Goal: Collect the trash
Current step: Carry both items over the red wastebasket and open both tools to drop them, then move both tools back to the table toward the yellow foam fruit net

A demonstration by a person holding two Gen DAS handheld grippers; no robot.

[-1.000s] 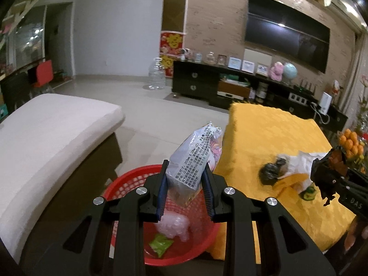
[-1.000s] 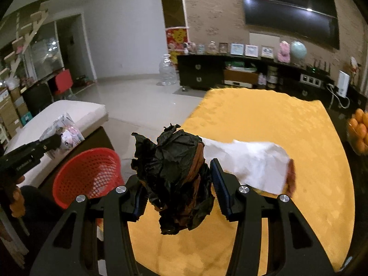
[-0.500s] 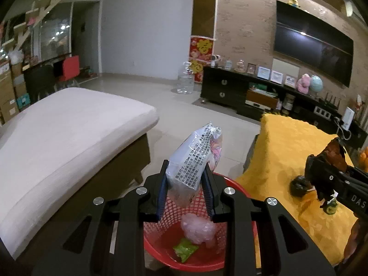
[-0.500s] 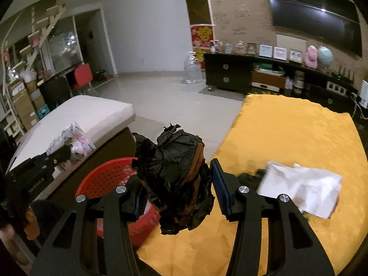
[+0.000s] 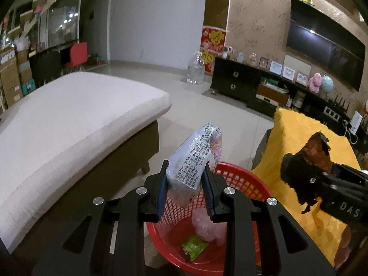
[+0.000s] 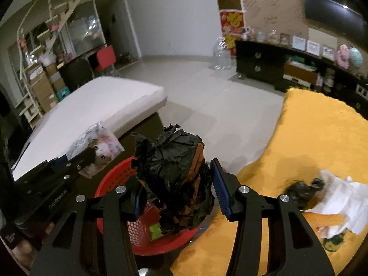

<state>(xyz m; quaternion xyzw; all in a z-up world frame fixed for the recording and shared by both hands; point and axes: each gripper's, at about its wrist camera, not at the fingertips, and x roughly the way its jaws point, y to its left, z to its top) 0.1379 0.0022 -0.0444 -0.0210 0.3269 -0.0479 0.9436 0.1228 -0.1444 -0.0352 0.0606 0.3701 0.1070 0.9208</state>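
The left hand-held gripper (image 5: 185, 191) is seen closed to a narrow gap on a silvery printed plastic snack packet (image 5: 195, 158), which is pinched between the blue pads and stands up out of the jaws, directly above the red perforated plastic basket (image 5: 241, 179). The right hand-held gripper (image 6: 176, 193) is clamped, at a wider gap, on a crumpled wad of black and brown paper (image 6: 177, 174), held over the near edge of the same basket (image 6: 115, 179).

A large bed with a pale mattress and a brown base (image 5: 76, 119) is seen to the left of the basket, and a counter draped in a yellow textured cloth (image 6: 322, 138) to its right, with the basket on the floor between them. A long black cabinet (image 5: 237, 85) is set against the far wall beneath a dark wall-mounted screen (image 5: 326, 43).

On the yellow cloth, a crumpled white paper sheet (image 6: 345, 197) is seen lying beside a small black crumpled lump (image 6: 301, 191), the two touching.

Inside the basket, a pinkish clear plastic bundle (image 5: 207, 227) and a small green wrapper (image 5: 194, 249) are seen resting on the bottom, just beside each other.
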